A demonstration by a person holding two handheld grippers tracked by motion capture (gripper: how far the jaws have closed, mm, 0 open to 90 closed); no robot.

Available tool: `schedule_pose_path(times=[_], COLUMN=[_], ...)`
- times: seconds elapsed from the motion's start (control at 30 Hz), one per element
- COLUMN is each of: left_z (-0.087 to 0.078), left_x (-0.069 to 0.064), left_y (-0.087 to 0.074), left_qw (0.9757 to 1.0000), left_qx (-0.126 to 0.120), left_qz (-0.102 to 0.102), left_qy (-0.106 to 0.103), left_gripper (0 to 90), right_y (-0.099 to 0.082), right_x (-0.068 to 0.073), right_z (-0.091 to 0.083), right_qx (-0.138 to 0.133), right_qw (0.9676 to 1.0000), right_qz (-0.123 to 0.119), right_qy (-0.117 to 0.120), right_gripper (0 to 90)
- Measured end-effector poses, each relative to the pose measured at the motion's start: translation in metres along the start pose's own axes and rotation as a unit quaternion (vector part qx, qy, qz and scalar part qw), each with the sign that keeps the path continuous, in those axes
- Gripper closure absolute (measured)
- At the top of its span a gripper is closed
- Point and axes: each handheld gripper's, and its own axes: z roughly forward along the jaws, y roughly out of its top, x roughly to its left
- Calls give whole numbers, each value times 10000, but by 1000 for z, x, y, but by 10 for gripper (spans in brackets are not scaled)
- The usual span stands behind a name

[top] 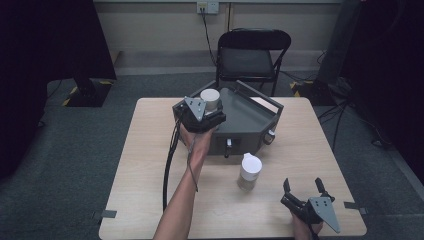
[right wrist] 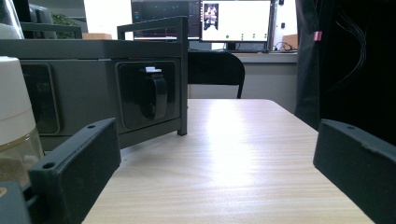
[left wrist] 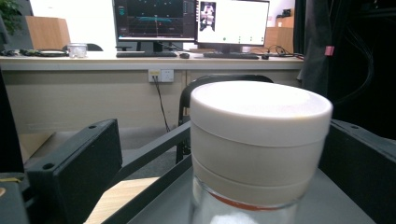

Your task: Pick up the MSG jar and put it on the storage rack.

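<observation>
Jar [left wrist: 259,149] set on the rack [top: 252,120]; left gripper [top: 212,112] wide open, holding nothing. Next: back off clear, then fetch the second jar [top: 249,171] with the empty, open right gripper [top: 305,187].

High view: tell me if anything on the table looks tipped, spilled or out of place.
Nothing stands out. One white-capped jar stands upright on the grey rack, between the open jaws of the left gripper. The second jar stands upright on the table, with no spill around it.

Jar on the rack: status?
Left gripper jaws open around white-lidded jar, set on grey rack. Right gripper open, idle. Second jar waits on table.
</observation>
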Motion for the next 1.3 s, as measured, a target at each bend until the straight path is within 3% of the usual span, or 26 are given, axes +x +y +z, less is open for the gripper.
schedule_pose_path(times=[0.17,0.43,1.07,1.3], left_z=[-4,-13,-46,-58], left_x=[3,2,7,5], left_y=[-1,-5,-16,-20], left_qw=[9999,9997,9995,9992], left_qx=[-28,-46,-308,-377], left_qz=[-135,-113,-33,-102], left_qy=[-97,-201,-118,-131], left_gripper=[0,0,0,0], right_y=[0,0,0,0], right_x=[0,0,0,1], right_z=[0,0,0,0], right_qx=[-1,-1,0,-1], right_qw=[10000,10000,10000,10000], right_qz=[2,-1,-2,-1], right_qy=[0,-1,-12,-21], right_gripper=[0,0,0,0])
